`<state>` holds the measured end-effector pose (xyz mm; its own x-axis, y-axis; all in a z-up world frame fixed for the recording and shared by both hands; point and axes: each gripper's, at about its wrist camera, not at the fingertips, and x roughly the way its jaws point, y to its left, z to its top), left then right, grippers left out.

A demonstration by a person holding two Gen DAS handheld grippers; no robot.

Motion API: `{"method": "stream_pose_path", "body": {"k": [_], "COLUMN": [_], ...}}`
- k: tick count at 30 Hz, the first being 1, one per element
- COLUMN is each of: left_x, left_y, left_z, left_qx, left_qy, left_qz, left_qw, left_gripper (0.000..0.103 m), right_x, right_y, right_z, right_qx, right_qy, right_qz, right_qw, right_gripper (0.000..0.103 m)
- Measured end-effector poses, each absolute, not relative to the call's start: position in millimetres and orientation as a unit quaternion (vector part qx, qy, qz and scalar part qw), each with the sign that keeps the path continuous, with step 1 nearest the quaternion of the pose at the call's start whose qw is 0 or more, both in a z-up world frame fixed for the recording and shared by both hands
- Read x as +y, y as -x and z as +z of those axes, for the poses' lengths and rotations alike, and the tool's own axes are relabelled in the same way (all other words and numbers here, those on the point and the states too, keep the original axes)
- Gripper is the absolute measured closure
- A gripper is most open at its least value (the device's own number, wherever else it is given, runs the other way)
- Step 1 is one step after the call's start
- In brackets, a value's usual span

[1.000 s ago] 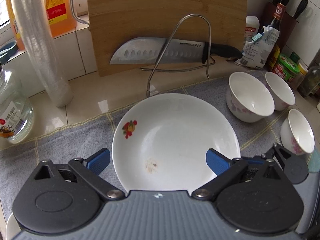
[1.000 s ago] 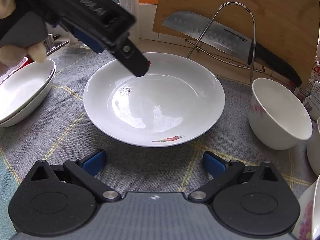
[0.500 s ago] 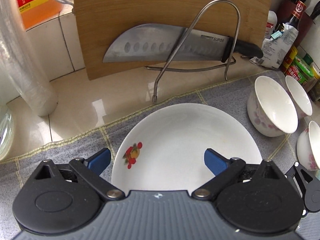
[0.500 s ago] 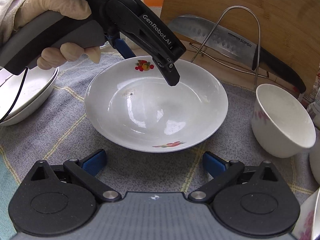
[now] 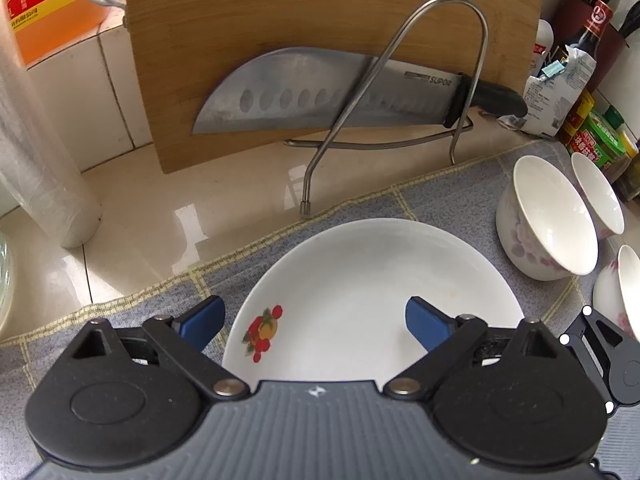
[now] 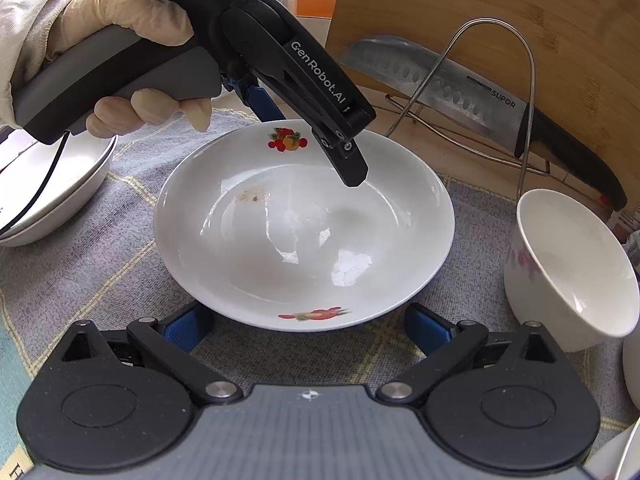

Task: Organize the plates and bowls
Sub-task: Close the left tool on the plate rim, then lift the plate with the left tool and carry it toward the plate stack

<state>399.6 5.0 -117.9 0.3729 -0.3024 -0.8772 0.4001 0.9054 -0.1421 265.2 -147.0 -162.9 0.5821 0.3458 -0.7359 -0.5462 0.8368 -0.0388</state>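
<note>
A white deep plate [image 5: 360, 280] with fruit prints lies on the grey checked cloth [image 5: 440, 196]. My left gripper [image 5: 314, 322] straddles its rim beside the fruit print. One blue pad [image 5: 204, 320] is outside the plate and the other [image 5: 424, 324] is over the inside. Its jaws are closing, and the pads stand clear of the rim. From the right wrist view, a gloved hand [image 6: 132, 24] holds that gripper [image 6: 308, 136] over the plate's [image 6: 280, 240] far edge. My right gripper [image 6: 308, 328] is open at the near rim, holding nothing.
Three small flowered bowls [image 5: 548, 220] [image 5: 596, 196] [image 5: 624, 292] stand to the right on the cloth. Stacked white plates [image 6: 60, 192] sit at the left. Behind are a wire stand [image 5: 400, 80], a knife [image 5: 320, 96], a cutting board [image 5: 320, 8] and bottles [image 5: 592, 40].
The left gripper has moved across the plate to its far rim and come lower, and its jaws have narrowed. The right gripper has stayed where it was.
</note>
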Motion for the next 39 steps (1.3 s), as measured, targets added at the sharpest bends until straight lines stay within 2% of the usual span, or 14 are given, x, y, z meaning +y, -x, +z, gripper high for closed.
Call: {"method": "stream_pose_path", "body": {"k": [39], "left_x": [18], "left_y": [-388], "left_z": [-116], "left_qx": [0.543], "left_qy": [-0.026], "left_qz": [-0.292], "left_qw": [0.787], "left_gripper": [0.011], "right_x": [-147], "right_y": [-254], "right_z": [-161], "right_qx": [0.363], "right_qy": [0.170], "right_qz": [0.273], "right_qw": [0.874], "right_gripper": [0.000]}}
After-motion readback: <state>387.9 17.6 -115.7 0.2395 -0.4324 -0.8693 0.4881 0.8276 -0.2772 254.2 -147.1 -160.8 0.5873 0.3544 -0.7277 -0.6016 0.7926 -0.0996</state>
